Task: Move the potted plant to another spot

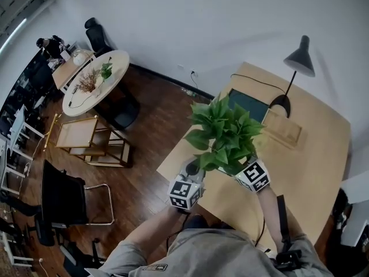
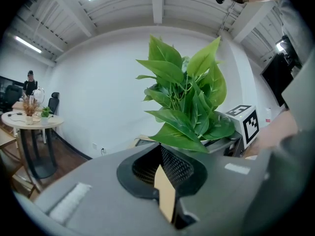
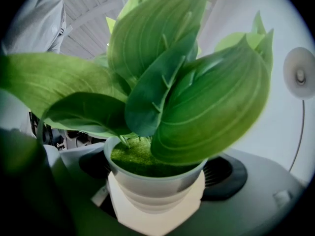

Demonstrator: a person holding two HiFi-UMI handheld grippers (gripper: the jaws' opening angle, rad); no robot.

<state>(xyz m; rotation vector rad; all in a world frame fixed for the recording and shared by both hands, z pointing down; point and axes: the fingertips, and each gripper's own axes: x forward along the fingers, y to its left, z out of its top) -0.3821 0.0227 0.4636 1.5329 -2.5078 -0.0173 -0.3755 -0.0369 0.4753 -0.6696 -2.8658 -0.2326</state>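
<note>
White pot (image 3: 147,183) pinched in my right claw (image 3: 155,198), left claw (image 2: 166,200) shut and empty; top-heavy leaves (image 1: 225,131) may lever it loose above the worktop (image 1: 311,154).

In the head view the leaves of the potted plant (image 1: 225,134) cover its pot (image 3: 152,183) and the jaws of the left gripper (image 1: 189,180) and right gripper (image 1: 249,173). The left gripper view hides the pot behind the gripper's body. In the right gripper view leaves run off the top and the rim clips the lamp (image 3: 300,75).
</note>
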